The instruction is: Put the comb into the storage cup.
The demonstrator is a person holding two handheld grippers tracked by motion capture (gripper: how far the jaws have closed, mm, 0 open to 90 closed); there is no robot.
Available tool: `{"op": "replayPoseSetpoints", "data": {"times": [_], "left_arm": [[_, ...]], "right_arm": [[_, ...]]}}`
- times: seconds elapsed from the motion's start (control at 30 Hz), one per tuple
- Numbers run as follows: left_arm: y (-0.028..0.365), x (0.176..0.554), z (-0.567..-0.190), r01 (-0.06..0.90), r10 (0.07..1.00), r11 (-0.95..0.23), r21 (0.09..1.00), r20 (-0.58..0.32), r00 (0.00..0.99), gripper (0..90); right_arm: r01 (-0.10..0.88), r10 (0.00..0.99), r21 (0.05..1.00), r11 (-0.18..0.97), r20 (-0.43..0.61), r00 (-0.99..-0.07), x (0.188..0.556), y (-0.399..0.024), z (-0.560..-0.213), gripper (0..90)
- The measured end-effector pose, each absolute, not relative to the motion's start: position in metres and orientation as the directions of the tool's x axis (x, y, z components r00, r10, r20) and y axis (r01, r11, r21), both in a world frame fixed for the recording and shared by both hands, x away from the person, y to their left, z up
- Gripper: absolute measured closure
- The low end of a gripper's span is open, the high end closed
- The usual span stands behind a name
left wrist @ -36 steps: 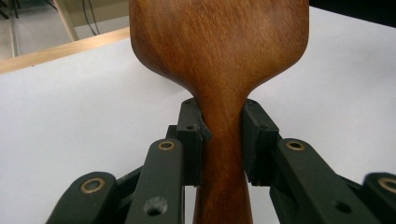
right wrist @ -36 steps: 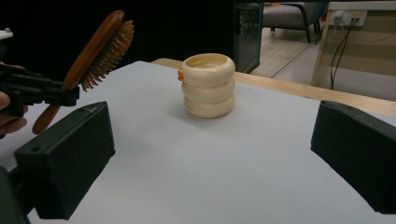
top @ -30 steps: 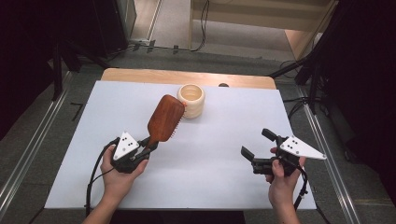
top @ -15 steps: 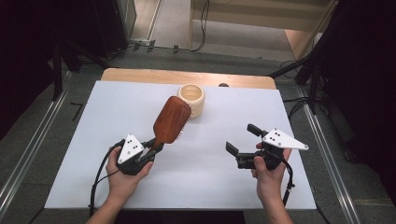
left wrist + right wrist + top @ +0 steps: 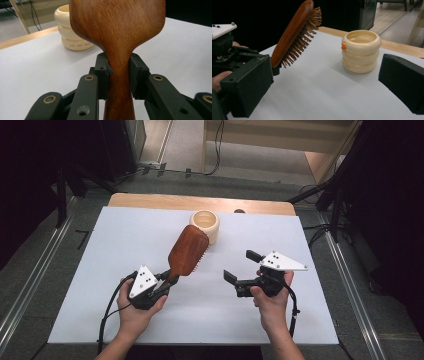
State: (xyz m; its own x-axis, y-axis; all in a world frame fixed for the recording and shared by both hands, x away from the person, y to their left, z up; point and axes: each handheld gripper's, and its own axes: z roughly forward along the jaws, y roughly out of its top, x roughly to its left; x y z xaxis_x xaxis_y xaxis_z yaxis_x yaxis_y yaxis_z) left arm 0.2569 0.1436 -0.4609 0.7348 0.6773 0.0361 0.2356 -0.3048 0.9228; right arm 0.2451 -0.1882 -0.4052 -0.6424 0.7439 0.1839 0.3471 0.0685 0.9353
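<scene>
My left tool [image 5: 162, 284] pinches the wooden hairbrush [image 5: 188, 251] by its neck, head raised over the white counter [image 5: 100, 250] beside the cream holder [image 5: 205, 225]. My right tool [image 5: 244, 267], spread and empty, faces the bristles; I'd keep the brush steady and approach squarely.

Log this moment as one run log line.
left gripper: shut on hairbrush handle, brush tilted off table | right gripper: open, empty | cream cup: upright beyond brush
</scene>
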Motion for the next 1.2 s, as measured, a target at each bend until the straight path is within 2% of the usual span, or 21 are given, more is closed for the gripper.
{"op": "replayPoseSetpoints", "data": {"times": [0.67,1.2], "left_arm": [[0.13,0.249,-0.463,0.219,0.652,-0.307,0.926,0.037,0.757,72.8],[0.124,0.244,-0.462,0.199,0.64,-0.31,0.93,0.049,0.767,72.8]], "right_arm": [[0.407,0.681,0.912,0.045,0.271,-0.681,0.261,-0.153,-0.405,0.0],[0.456,0.655,0.89,0.021,0.332,-0.678,0.268,-0.127,-0.41,0.0]]}}
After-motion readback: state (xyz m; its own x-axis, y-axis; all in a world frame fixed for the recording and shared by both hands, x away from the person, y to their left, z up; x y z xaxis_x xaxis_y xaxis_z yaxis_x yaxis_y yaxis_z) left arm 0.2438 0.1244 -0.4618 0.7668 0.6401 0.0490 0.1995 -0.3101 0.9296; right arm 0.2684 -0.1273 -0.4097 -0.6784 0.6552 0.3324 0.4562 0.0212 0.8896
